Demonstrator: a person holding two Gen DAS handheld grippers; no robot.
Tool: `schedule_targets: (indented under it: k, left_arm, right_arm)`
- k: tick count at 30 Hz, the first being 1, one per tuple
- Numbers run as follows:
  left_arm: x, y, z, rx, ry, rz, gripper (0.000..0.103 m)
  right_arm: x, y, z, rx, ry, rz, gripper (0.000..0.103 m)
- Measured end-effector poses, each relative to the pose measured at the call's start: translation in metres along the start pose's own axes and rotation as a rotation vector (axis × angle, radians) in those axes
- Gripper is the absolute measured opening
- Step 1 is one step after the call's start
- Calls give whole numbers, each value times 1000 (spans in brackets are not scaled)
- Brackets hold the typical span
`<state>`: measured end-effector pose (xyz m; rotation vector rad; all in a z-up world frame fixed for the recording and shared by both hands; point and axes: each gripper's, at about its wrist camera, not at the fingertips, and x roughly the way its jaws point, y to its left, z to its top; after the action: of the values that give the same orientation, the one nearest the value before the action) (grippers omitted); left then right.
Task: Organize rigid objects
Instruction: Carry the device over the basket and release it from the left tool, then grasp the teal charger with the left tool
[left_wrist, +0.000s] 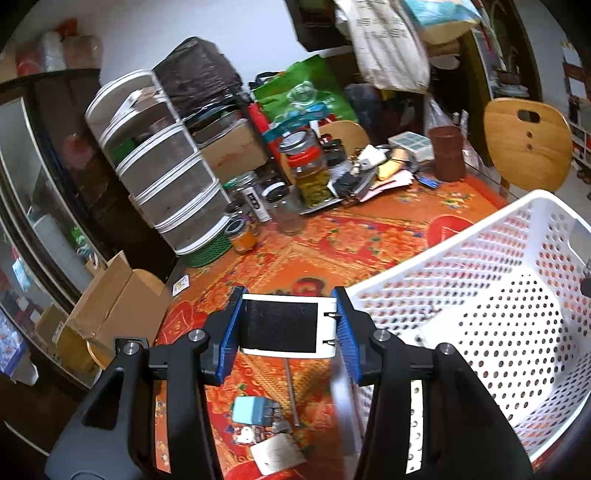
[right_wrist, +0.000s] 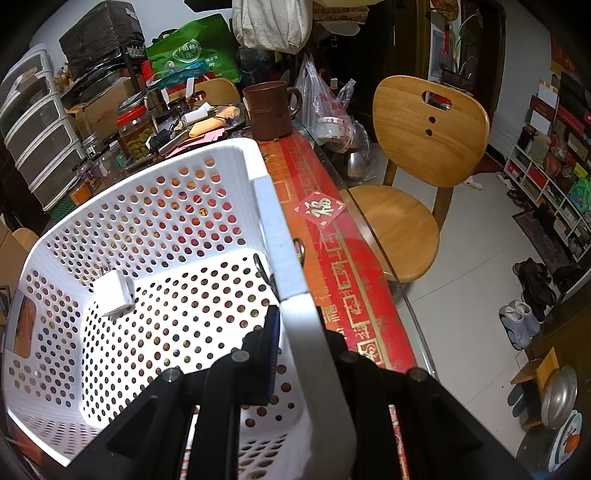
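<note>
Item: white block with black face (left_wrist: 282, 325), with two metal prongs on its 3 o'clock end; probably a plug adapter. Location: clamped between the blue fingers (left_wrist: 231, 332) of the left gripper (left_wrist: 288, 330), held above the patterned bench (left_wrist: 314, 251), just beside the white perforated basket (left_wrist: 480, 295) at 3 o'clock. Long axis runs 9 to 3 o'clock across the fingers; black face toward the camera.

Right gripper (right_wrist: 295, 343): fingers closed on the basket's rim, steadying it. A white charger cube (right_wrist: 112, 295) already lies inside, at 10 o'clock.

Risks, as judged: the prongs sit against one pad, so the hold may be uneven and the block could twist or slip; released too soon, it drops among the small items on the bench below.
</note>
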<state>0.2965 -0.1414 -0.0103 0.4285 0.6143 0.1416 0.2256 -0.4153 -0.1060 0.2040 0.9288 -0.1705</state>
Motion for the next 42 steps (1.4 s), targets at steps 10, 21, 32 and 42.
schedule_targets:
  k: [10,21,32,42]
  left_arm:
    - [8,-61,-9,95,45,-51,44]
    - [22,-70,-13,128,97,-91,44]
    - [-23,-18,-27,54,-57,-113,99]
    - [46,139,-111,-211,161,-152,102]
  right_arm:
    - [1,-1,0,-2,6,7,14]
    - [2,-2,0,-1,7,8,14]
    - [2,-1,-3,-1,14,-8,14]
    - [3,-1,-1,-1,13,-10,14]
